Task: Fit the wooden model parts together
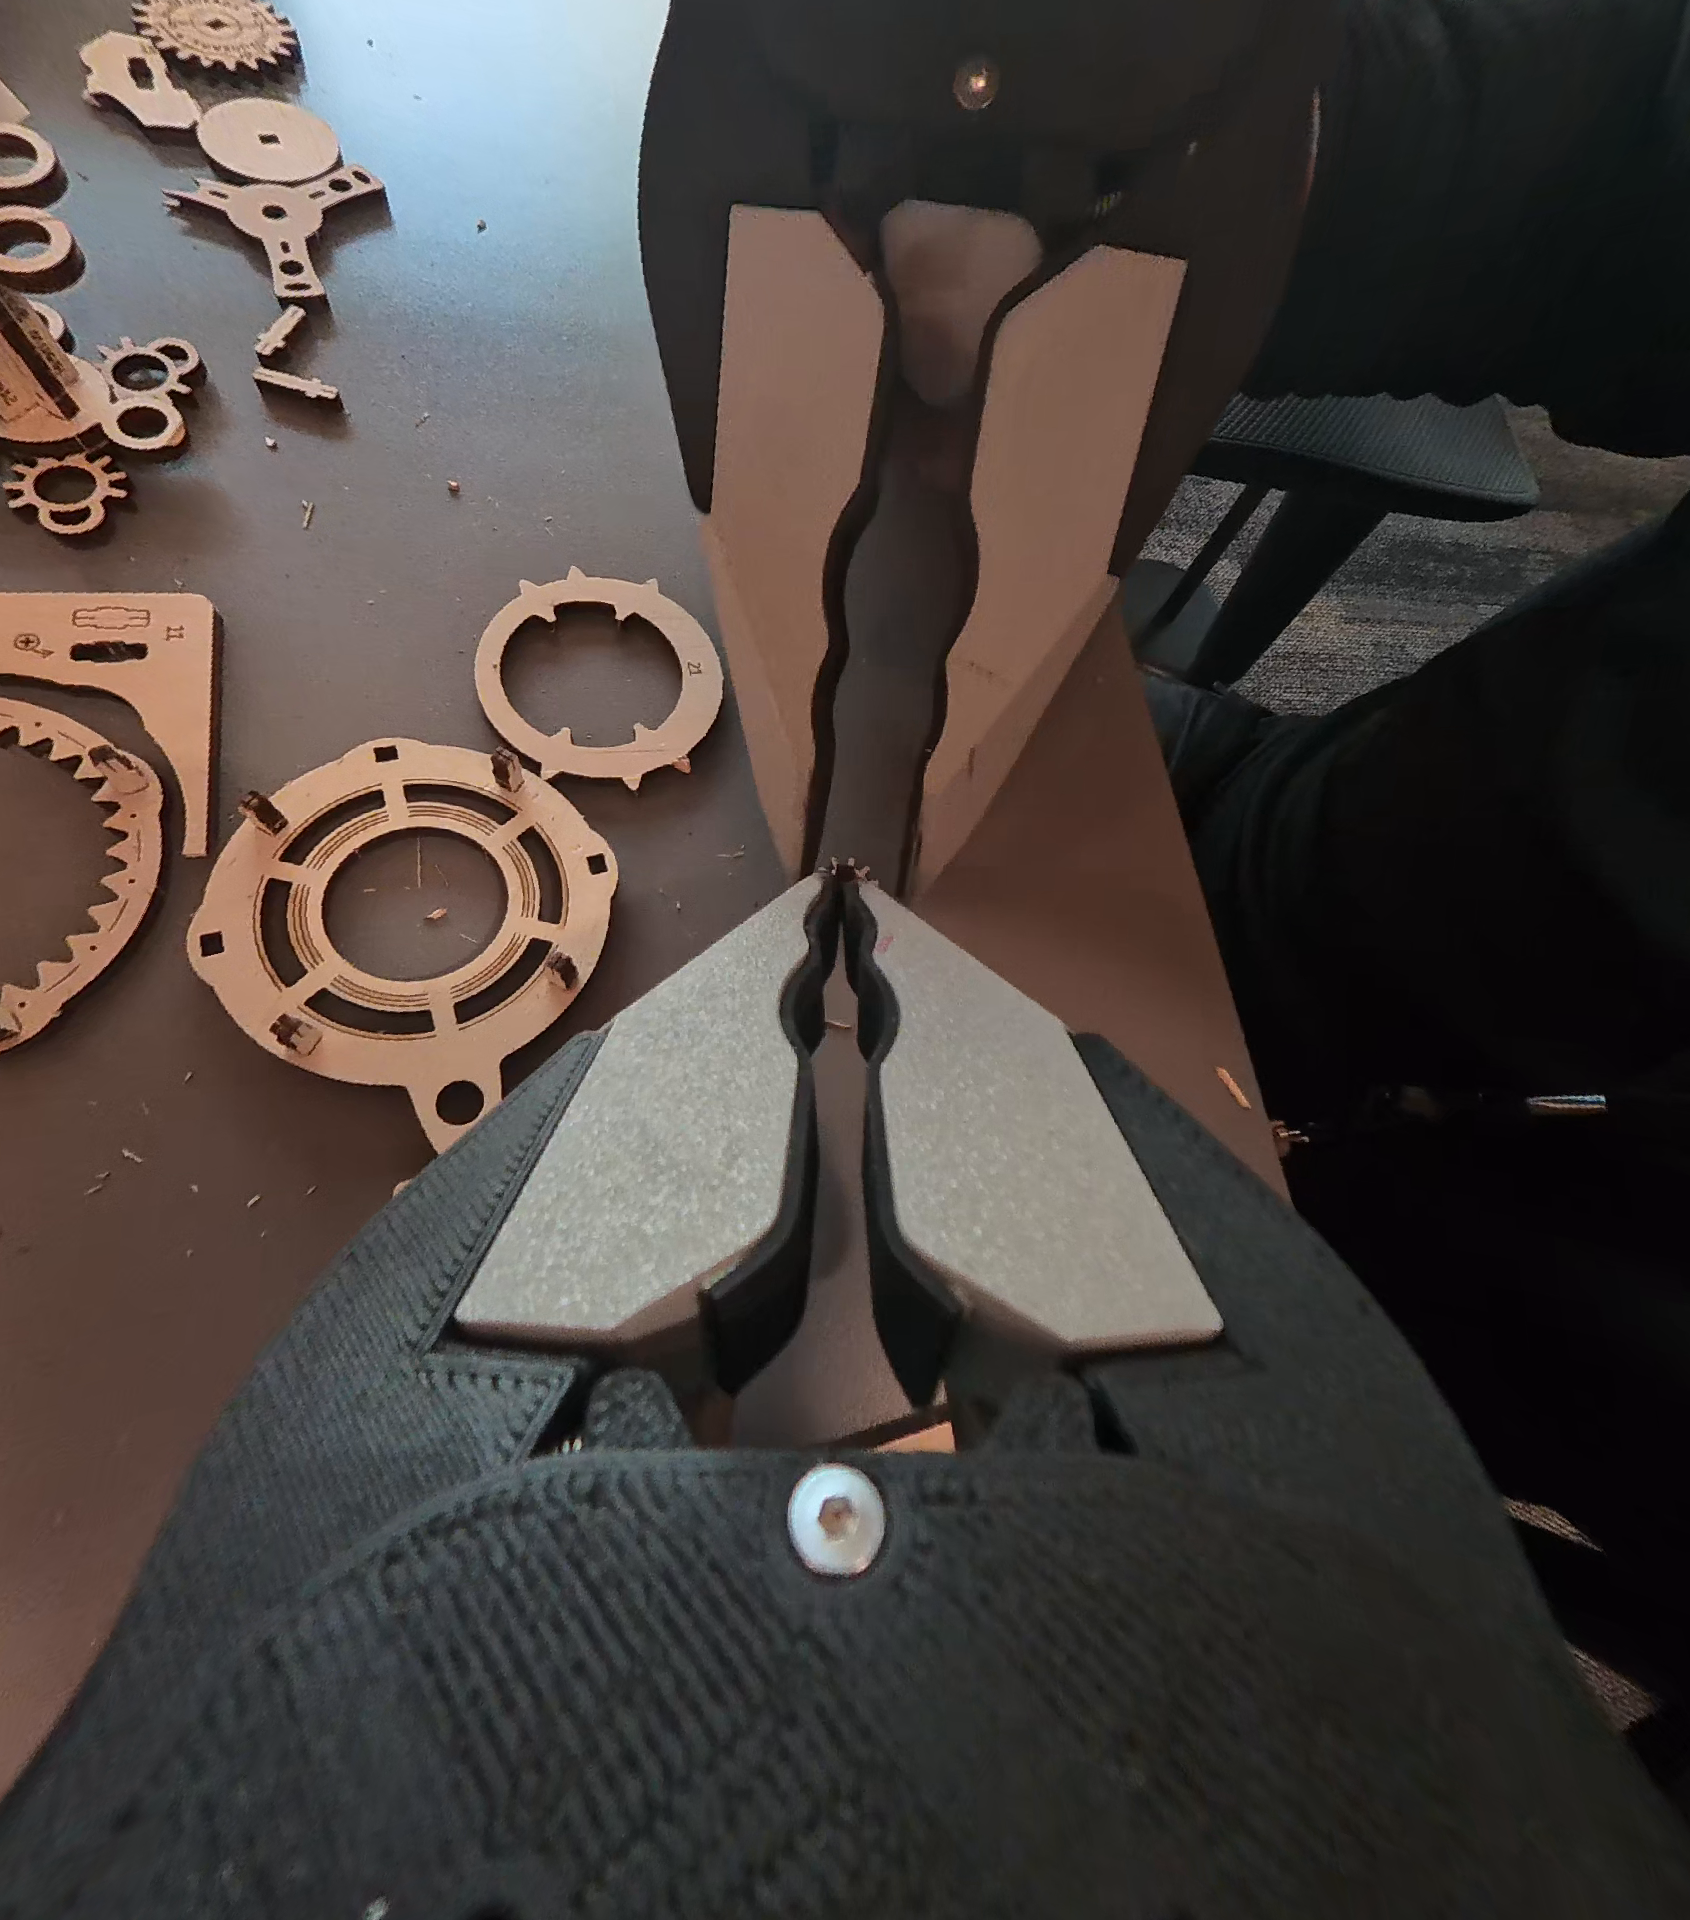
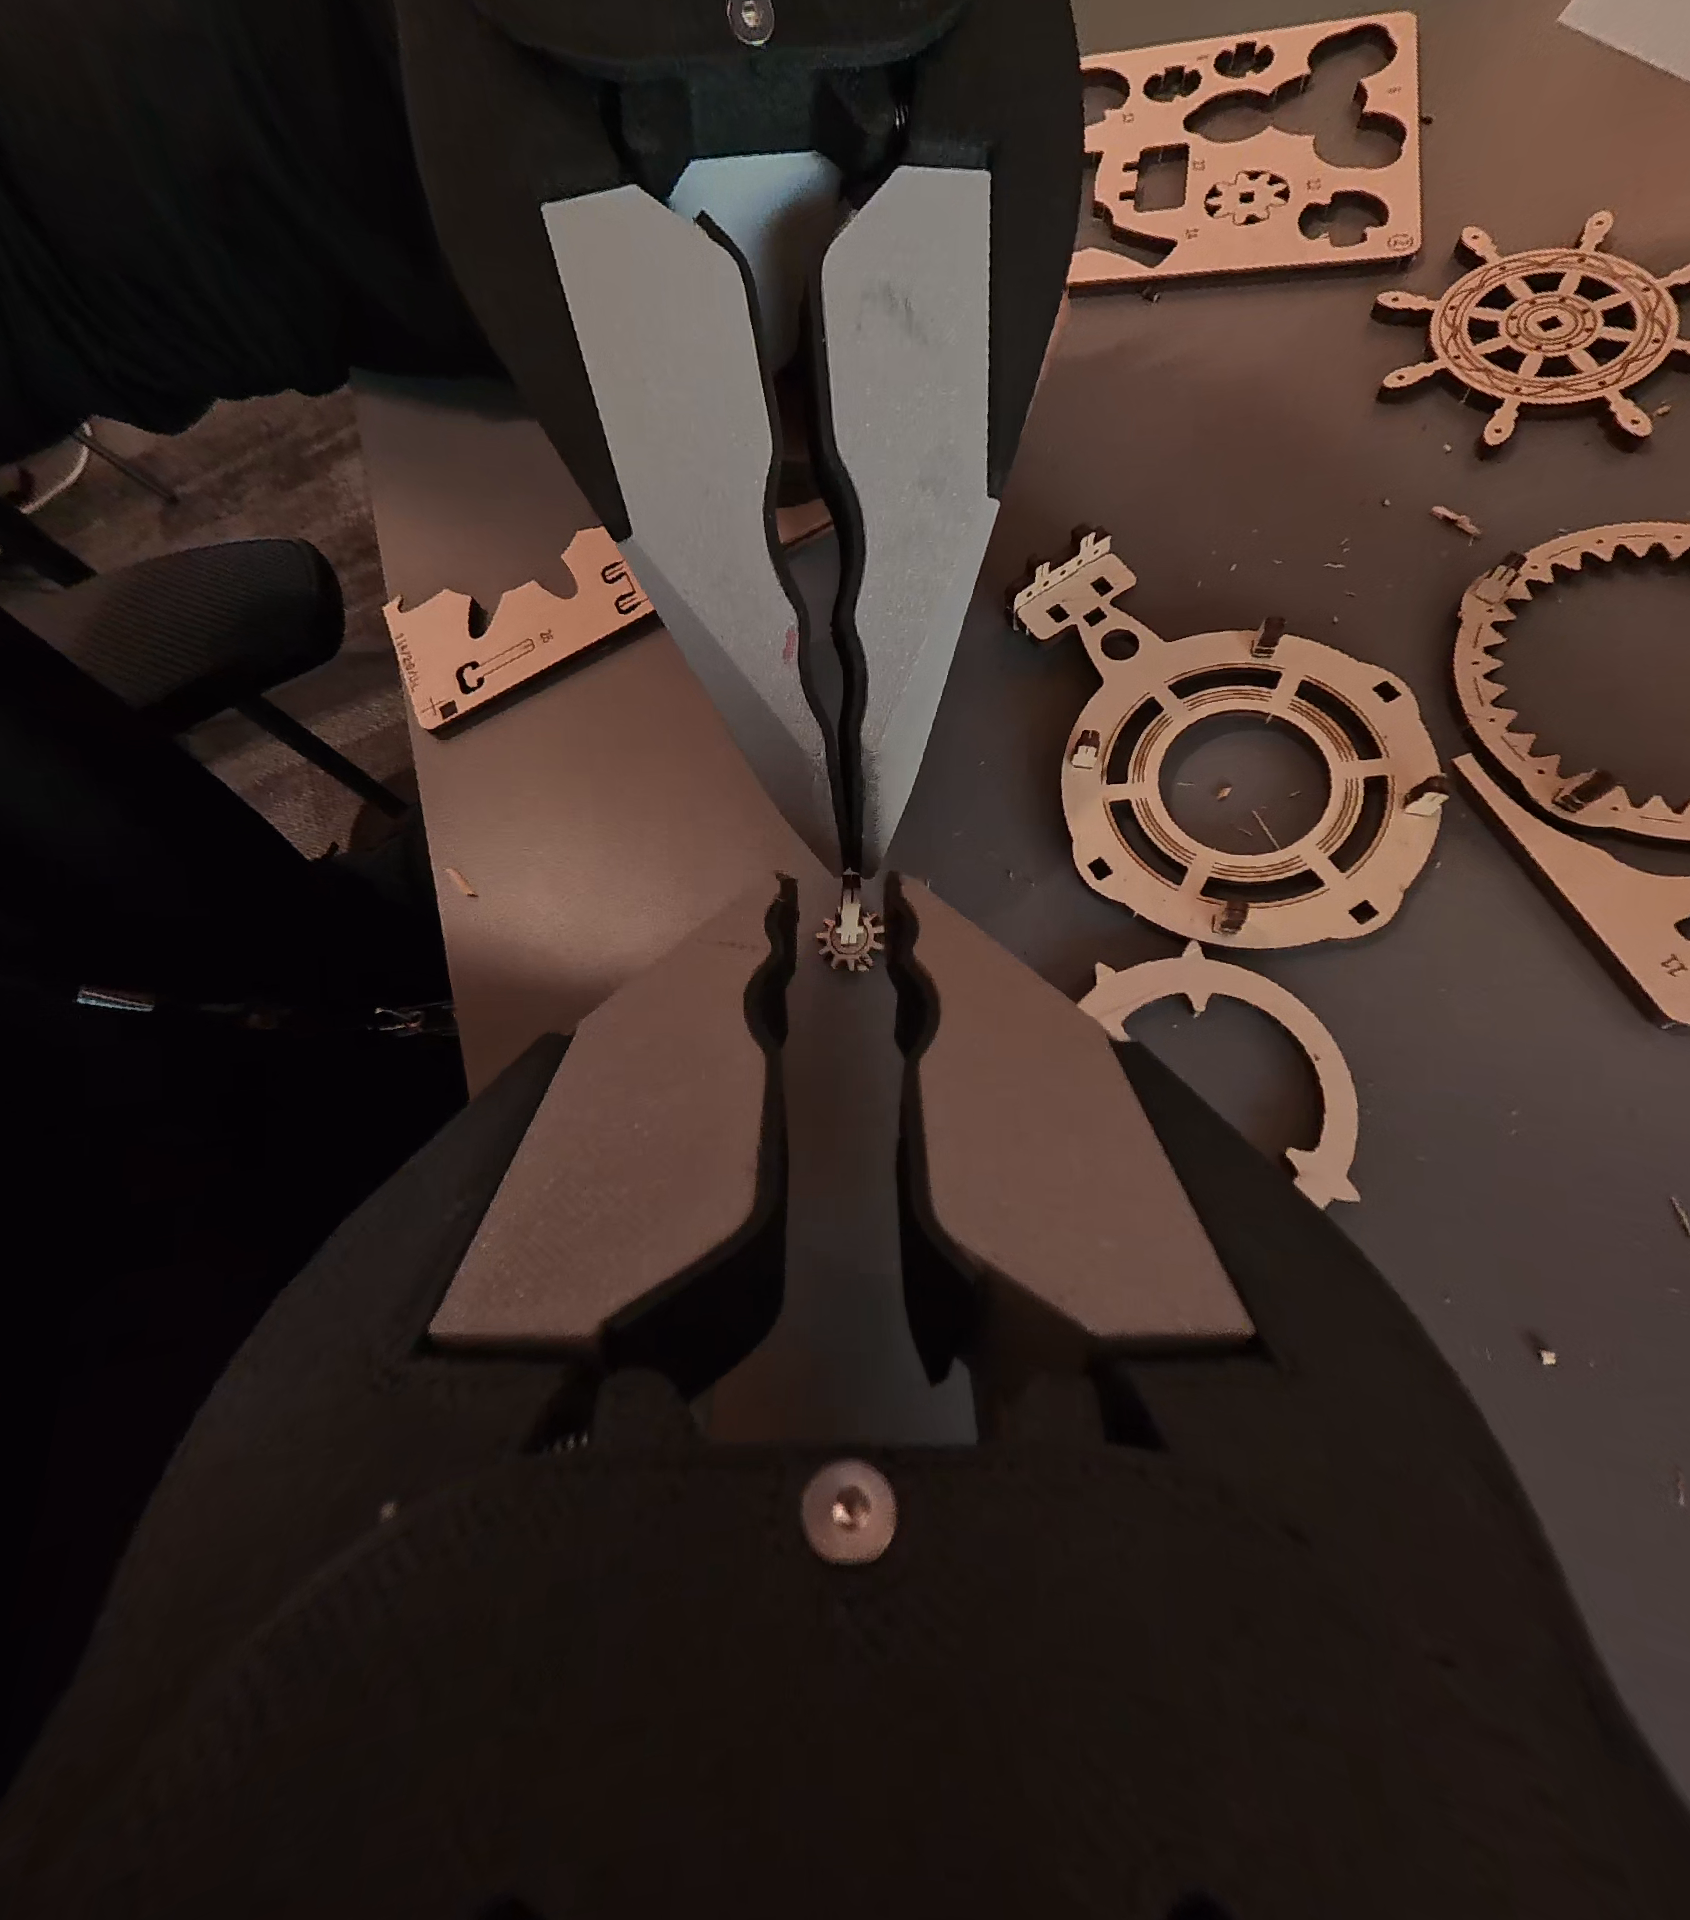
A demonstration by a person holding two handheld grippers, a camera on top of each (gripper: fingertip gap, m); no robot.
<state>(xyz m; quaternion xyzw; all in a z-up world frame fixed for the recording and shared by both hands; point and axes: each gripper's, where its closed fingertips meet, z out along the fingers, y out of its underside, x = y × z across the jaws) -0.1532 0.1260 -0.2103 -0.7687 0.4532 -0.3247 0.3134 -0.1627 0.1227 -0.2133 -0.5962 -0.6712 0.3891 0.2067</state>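
A tiny wooden gear (image 2: 849,940) sits on a small wooden peg (image 2: 852,891). My left gripper (image 1: 843,894) is shut on the peg; only the gear's teeth (image 1: 846,868) show past its tips. In the right wrist view the left gripper (image 2: 851,857) comes in from the top, shut. My right gripper (image 2: 841,888) is open, with one fingertip on each side of the gear and not touching it. In the left wrist view the right gripper (image 1: 867,821) faces mine tip to tip, its jaws a little apart.
On the dark table (image 1: 529,312) lie a round ringed frame plate (image 1: 405,914) (image 2: 1246,790), a spiked ring (image 1: 602,675) (image 2: 1236,1070), a toothed ring in its sheet (image 1: 20,862) (image 2: 1641,686), a ship's wheel (image 2: 1558,322), punched sheets (image 2: 1246,145) and several gears (image 1: 217,31). A chair (image 2: 197,613) stands beyond the table edge. The ship's wheel (image 2: 1558,322) is about 20 centimeters from both grippers' fingertips.
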